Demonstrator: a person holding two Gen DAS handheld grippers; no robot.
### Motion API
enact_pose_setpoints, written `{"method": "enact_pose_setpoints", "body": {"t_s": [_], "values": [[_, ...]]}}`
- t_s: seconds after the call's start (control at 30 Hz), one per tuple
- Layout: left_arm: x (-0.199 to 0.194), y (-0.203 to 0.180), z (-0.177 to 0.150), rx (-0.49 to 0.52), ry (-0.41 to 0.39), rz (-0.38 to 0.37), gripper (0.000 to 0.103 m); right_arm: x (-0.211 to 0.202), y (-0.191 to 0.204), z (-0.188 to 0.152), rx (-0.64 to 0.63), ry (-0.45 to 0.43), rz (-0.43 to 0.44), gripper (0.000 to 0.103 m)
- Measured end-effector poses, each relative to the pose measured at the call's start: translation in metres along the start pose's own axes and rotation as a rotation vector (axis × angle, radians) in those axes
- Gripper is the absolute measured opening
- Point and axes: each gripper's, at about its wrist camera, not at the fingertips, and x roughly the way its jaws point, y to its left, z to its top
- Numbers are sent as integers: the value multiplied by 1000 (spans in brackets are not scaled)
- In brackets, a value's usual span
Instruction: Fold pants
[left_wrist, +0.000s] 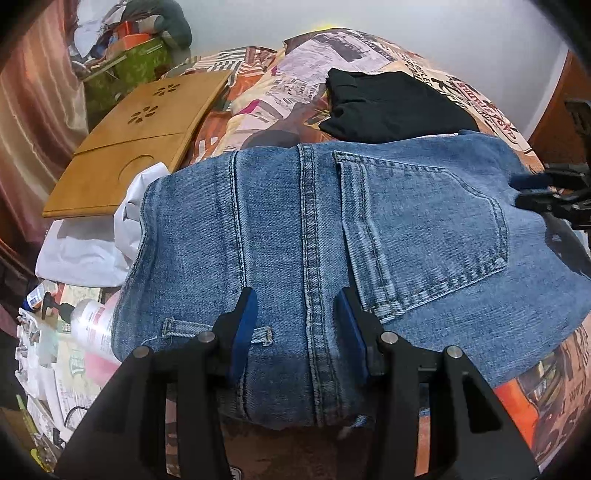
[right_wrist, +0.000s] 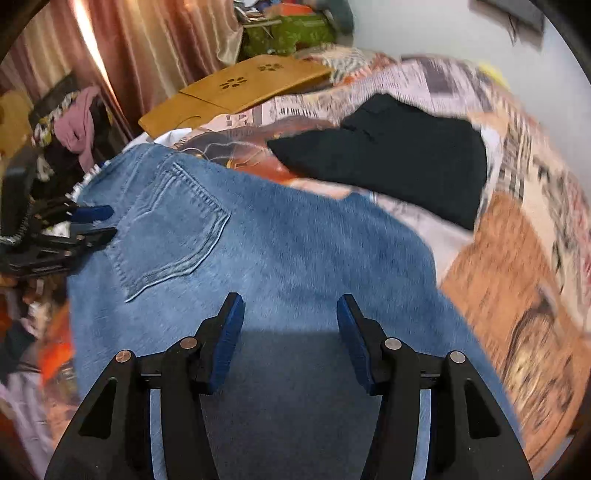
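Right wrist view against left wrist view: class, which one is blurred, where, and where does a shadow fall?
Right wrist view: motion-smeared, worst on the bedspread at right; a dark shadow lies on the jeans between the right tongs. Left wrist view: sharp, pocket stitching crisp; only the fisheye bends the edges.

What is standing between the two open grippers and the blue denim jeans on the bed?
Nothing visible. The left gripper and right gripper both hang open directly over the blue denim jeans. The folded black garment lies behind the jeans, away from both.
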Motion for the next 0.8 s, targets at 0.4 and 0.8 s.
{"method": "enact_pose_setpoints", "body": {"t_s": [0.4, 0.8], "values": [[-27, -24, -19, 134, 4, 97, 46, -61, -3, -94, 112, -58, -28, 50], [-71, -97, 48, 102, -106, 3, 53, -155, -61, -159, 349, -262, -155, 56]]}}
